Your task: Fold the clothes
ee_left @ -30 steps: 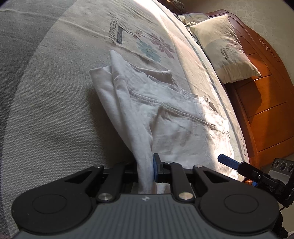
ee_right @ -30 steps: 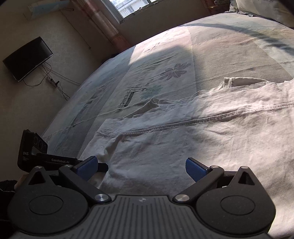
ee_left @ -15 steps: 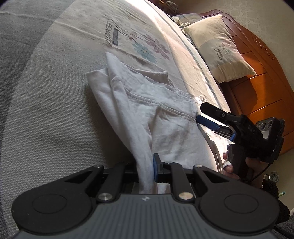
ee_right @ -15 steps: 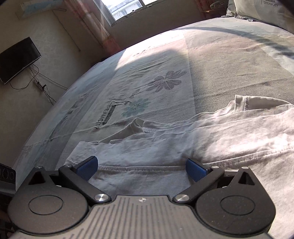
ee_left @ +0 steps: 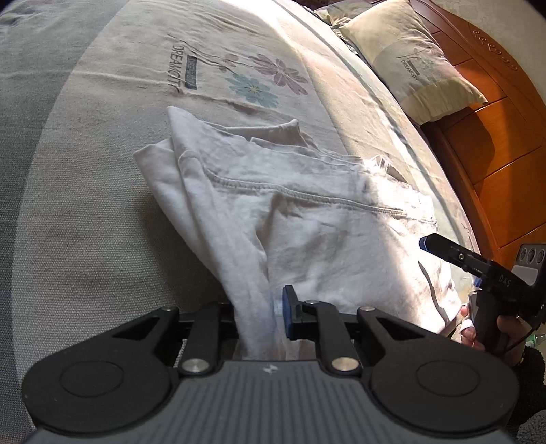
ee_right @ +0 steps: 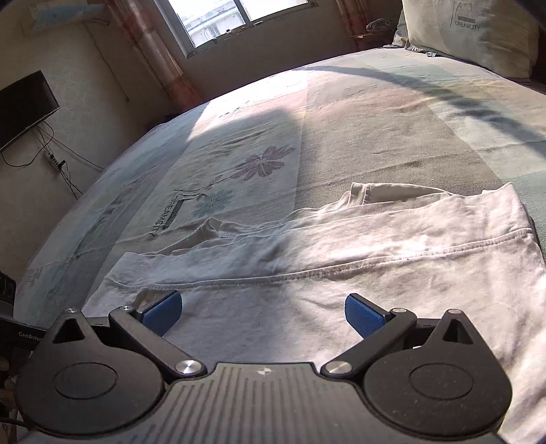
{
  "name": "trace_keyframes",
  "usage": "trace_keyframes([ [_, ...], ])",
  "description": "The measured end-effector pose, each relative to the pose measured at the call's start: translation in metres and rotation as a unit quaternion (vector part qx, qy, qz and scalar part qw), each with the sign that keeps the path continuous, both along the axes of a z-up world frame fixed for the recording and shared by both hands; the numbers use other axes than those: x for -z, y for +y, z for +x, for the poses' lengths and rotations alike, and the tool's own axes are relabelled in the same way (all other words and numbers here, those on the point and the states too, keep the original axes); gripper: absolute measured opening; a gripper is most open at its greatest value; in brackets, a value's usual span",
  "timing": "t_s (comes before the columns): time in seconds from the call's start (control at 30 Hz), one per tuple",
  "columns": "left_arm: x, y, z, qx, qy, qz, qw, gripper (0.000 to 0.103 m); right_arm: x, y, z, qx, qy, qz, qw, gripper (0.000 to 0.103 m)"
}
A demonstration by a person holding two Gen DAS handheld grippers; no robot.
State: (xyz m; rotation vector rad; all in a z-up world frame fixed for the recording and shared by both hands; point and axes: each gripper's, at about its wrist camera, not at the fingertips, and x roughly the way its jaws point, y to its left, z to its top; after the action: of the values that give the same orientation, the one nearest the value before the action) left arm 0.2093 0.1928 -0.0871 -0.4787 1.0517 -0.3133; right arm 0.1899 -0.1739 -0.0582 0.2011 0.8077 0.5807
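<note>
A white T-shirt [ee_left: 307,218] lies partly folded on the bed, one hemmed layer turned over the rest. My left gripper [ee_left: 261,310] is shut on a bunched edge of the shirt at its near side, and the cloth rises from the bed into the jaws. In the right wrist view the same shirt [ee_right: 341,266] spreads below my right gripper [ee_right: 261,312], which stands open just above the fabric with nothing between its blue pads [ee_right: 361,316]. The right gripper [ee_left: 477,263] also shows at the right edge of the left wrist view, held by a hand [ee_left: 472,328].
The bed cover [ee_left: 85,205] is grey with a pale flowered panel [ee_right: 239,177]. A pillow [ee_left: 409,58] leans on the orange wooden headboard [ee_left: 494,143]. A window [ee_right: 235,17], a curtain and a wall-mounted screen [ee_right: 24,106] lie beyond the bed.
The right gripper has drawn back from over the shirt toward its near right edge. The left gripper stays shut on the cloth, which has shifted slightly.
</note>
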Motion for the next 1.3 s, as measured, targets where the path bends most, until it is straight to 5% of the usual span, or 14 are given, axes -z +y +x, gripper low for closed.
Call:
trace_keyframes([
  [0.17,-0.023,-0.007,-0.002,-0.005,-0.016,-0.017,0.9997,0.014,-0.006,-0.041,-0.037,0.009,-0.030,-0.029,0.999,0.103],
  [0.4,-0.051,-0.022,0.000,-0.017,-0.033,-0.061,0.9974,0.014,-0.017,-0.075,-0.058,0.023,-0.046,0.002,0.999,0.103],
  [1.3,-0.118,-0.169,0.051,0.117,-0.109,-0.092,0.9828,0.014,-0.041,-0.154,-0.088,0.091,-0.088,0.040,0.991,0.103],
])
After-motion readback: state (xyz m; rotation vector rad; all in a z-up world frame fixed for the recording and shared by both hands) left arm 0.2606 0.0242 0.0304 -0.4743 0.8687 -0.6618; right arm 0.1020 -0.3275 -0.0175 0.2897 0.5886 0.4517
